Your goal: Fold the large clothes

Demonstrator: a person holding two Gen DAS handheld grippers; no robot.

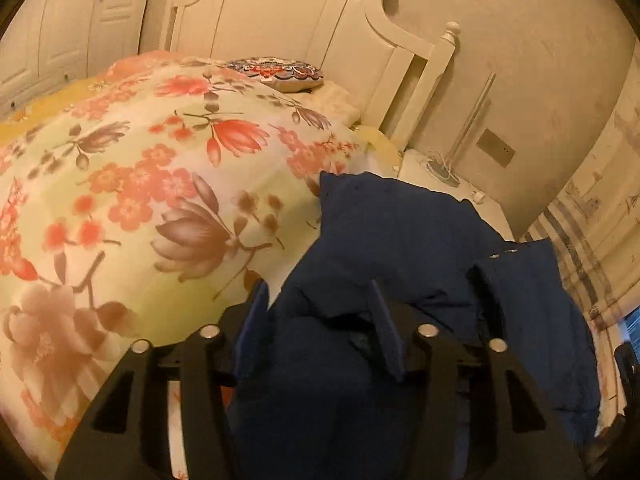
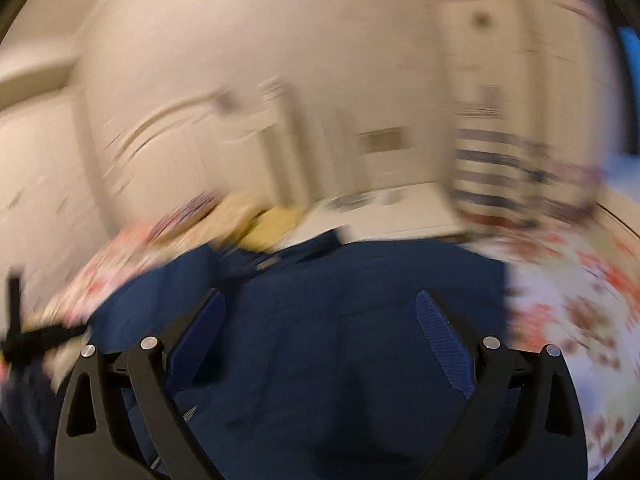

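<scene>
A dark blue padded garment [image 1: 400, 232] lies crumpled at the right side of a bed, on a floral quilt [image 1: 140, 180]. My left gripper [image 1: 317, 284] hangs low over it, jaws partly apart. A thick fold of the cloth sits between the blue pads [image 1: 386, 332], whose inner faces still show. In the blurred right wrist view the same garment [image 2: 360, 264] spreads under my right gripper [image 2: 320, 294]. That gripper stands wide open, with nothing pinched between its pads [image 2: 444, 344].
A white headboard [image 1: 300, 32] and a patterned cushion [image 1: 276, 70] stand at the far end of the bed. On the right are a white nightstand [image 1: 440, 184] and a striped curtain [image 1: 580, 240]. Wardrobe doors [image 1: 60, 40] fill the far left.
</scene>
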